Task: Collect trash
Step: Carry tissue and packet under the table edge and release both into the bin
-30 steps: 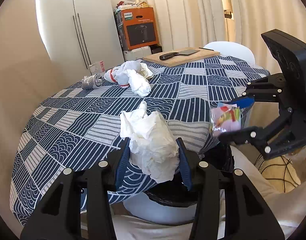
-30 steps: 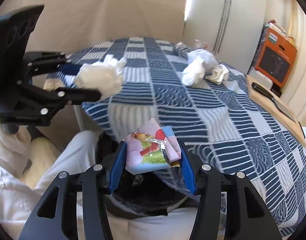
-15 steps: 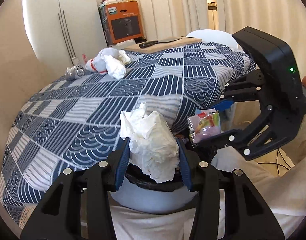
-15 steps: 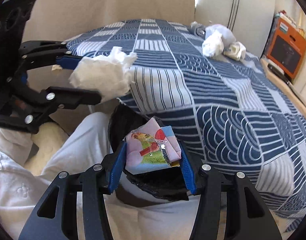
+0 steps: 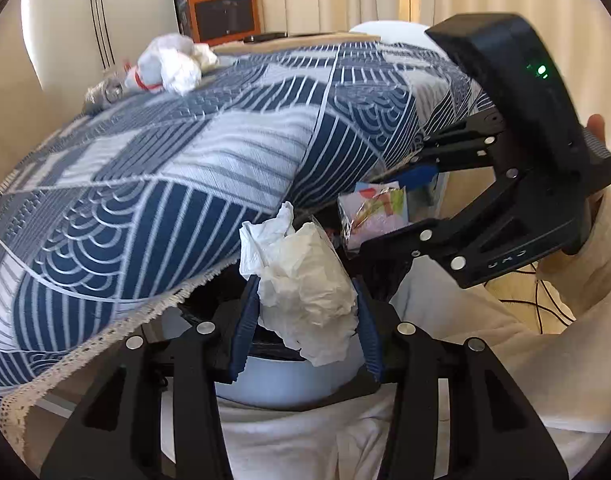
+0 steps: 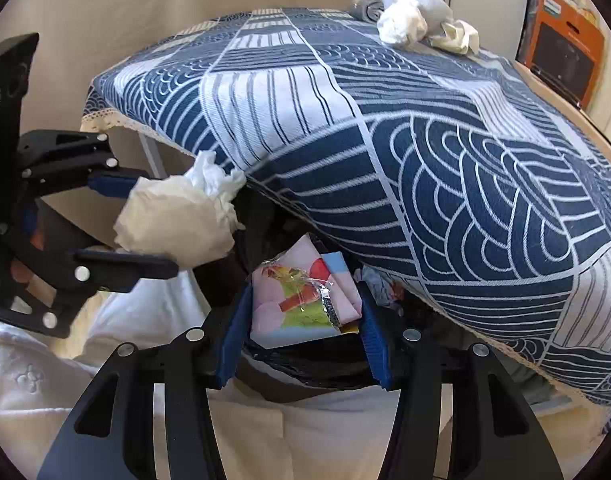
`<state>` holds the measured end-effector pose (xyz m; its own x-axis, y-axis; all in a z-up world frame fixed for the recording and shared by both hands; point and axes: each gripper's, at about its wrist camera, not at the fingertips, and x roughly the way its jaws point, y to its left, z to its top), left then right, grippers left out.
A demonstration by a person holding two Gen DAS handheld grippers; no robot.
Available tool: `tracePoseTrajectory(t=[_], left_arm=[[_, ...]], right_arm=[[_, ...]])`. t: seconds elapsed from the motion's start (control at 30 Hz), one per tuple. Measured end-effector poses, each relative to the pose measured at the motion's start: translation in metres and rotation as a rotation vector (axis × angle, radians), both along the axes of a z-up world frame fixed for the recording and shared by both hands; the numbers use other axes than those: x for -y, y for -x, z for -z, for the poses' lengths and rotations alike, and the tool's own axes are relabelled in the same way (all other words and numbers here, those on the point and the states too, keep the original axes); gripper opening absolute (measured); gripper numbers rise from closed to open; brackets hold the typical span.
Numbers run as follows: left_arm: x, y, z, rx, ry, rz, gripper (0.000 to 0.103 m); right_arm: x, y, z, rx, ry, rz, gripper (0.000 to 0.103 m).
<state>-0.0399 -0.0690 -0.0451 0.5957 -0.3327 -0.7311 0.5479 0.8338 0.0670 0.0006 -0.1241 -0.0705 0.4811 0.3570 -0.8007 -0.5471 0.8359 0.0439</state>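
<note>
My left gripper [image 5: 303, 316] is shut on a crumpled white tissue [image 5: 301, 280], held just above the trash bin [image 5: 281, 384], a pale bin with a black liner under the table edge. My right gripper [image 6: 301, 320] is shut on a colourful snack wrapper [image 6: 301, 300] over the same bin's black liner [image 6: 317, 364]. Each gripper shows in the other's view: the right one [image 5: 389, 208] with the wrapper [image 5: 375, 212], the left one [image 6: 145, 220] with the tissue [image 6: 177, 220]. More crumpled tissues [image 5: 173, 64] and a crushed grey can [image 5: 105, 90] lie on the table's far side.
The table with a blue patterned cloth [image 5: 165, 168] overhangs the bin. A wooden cutting board with a knife [image 5: 265, 38], an orange box [image 5: 221, 4] and a white cupboard [image 5: 97, 16] stand behind. Cables [image 5: 545, 300] lie on the floor at right.
Both grippers have dropped from above the table top to below its edge, over the bin, still holding the tissue and the wrapper.
</note>
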Motion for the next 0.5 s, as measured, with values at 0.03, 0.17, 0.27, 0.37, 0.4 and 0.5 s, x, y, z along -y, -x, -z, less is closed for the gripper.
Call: tracePoseTrajectory(t=[0.03, 0.17, 0.27, 0.37, 0.4, 0.5], left_arm=[[0.001, -0.003, 0.003, -0.004, -0.005, -0.006, 0.046], [0.002, -0.011, 0.010, -0.021, -0.008, -0.016, 0.046], [0.003, -0.017, 0.015, -0.033, -0.008, -0.010, 0.048], [0.003, -0.025, 0.020, -0.053, 0.001, -0.009, 0.055], [0.003, -0.028, 0.021, -0.064, 0.011, -0.009, 0.060], [0.000, -0.037, 0.020, -0.068, 0.036, -0.020, 0.078]], right_arm=[[0.001, -0.002, 0.002, -0.006, 0.001, 0.002, 0.048], [0.003, -0.011, 0.012, -0.030, 0.011, 0.017, 0.048], [0.003, -0.018, 0.016, -0.034, 0.017, 0.028, 0.048], [0.004, -0.024, 0.021, -0.044, 0.015, 0.034, 0.049], [0.004, -0.026, 0.022, -0.044, 0.017, 0.041, 0.052], [0.009, -0.035, 0.025, -0.057, 0.006, 0.070, 0.073]])
